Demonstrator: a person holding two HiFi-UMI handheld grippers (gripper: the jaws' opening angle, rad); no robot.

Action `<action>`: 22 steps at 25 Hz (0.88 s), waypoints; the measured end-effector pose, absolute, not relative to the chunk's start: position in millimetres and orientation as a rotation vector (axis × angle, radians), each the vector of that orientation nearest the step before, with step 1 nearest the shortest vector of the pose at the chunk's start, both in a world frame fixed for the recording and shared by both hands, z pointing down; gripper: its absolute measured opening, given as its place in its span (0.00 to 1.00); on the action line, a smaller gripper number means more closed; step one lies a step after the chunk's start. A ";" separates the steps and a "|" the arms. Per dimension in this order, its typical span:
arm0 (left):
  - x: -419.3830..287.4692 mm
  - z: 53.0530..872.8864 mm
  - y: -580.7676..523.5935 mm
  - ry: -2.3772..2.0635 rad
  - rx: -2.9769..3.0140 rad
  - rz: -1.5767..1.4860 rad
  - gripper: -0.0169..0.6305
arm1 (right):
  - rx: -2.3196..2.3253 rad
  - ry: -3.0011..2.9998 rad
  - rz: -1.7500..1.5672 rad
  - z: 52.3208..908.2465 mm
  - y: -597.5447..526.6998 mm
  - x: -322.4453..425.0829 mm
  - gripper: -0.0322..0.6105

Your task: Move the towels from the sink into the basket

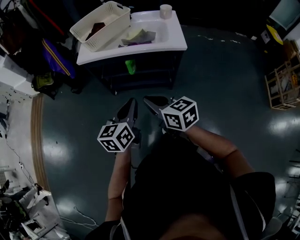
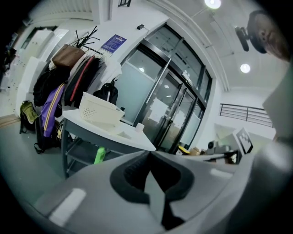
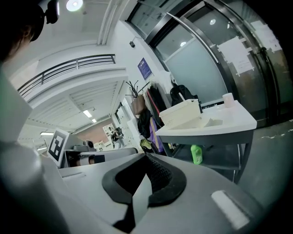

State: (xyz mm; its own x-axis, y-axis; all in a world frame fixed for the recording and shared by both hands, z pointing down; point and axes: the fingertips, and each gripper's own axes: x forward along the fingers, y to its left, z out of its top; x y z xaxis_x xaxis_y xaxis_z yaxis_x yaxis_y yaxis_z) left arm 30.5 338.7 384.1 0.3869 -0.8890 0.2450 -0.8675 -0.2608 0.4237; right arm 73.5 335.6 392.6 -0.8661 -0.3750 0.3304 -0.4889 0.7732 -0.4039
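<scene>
Across the floor stands a white sink table [image 1: 176,37] with crumpled towels [image 1: 138,36] lying in its basin. A cream slotted basket [image 1: 101,22] sits on the table's left end with a dark cloth [image 1: 96,29] inside. Both grippers hang well short of the table, over bare floor. My left gripper [image 1: 128,111] is shut and empty, and my right gripper [image 1: 153,103] beside it is also shut and empty. The left gripper view shows the jaws [image 2: 150,154] meeting, with the basket [image 2: 100,112] far off. The right gripper view shows the jaws [image 3: 145,157] closed and the basket [image 3: 183,113] ahead.
A green bottle [image 1: 130,66] stands on the shelf under the table. A white cup [image 1: 165,10] sits at the sink's back corner. Coats and bags [image 1: 51,56] hang left of the table. A wooden crate [image 1: 283,86] stands at the right.
</scene>
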 end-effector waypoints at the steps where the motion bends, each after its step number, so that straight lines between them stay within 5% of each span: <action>1: 30.5 382.4 327.2 -1.510 2.159 -0.057 0.03 | 0.675 -2.742 0.712 390.4 324.1 73.8 0.05; 22: 58.2 389.8 176.6 -1.558 2.125 -0.072 0.03 | 0.558 -2.714 0.735 411.8 176.1 93.4 0.05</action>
State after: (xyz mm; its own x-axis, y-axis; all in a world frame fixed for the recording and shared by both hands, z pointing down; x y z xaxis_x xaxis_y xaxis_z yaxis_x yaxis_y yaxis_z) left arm 58.2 176.6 389.8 0.3437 -0.9066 0.2448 -0.8800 -0.2200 0.4209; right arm 93.4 176.1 411.8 -0.8879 -0.2923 0.3552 -0.4316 0.7964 -0.4236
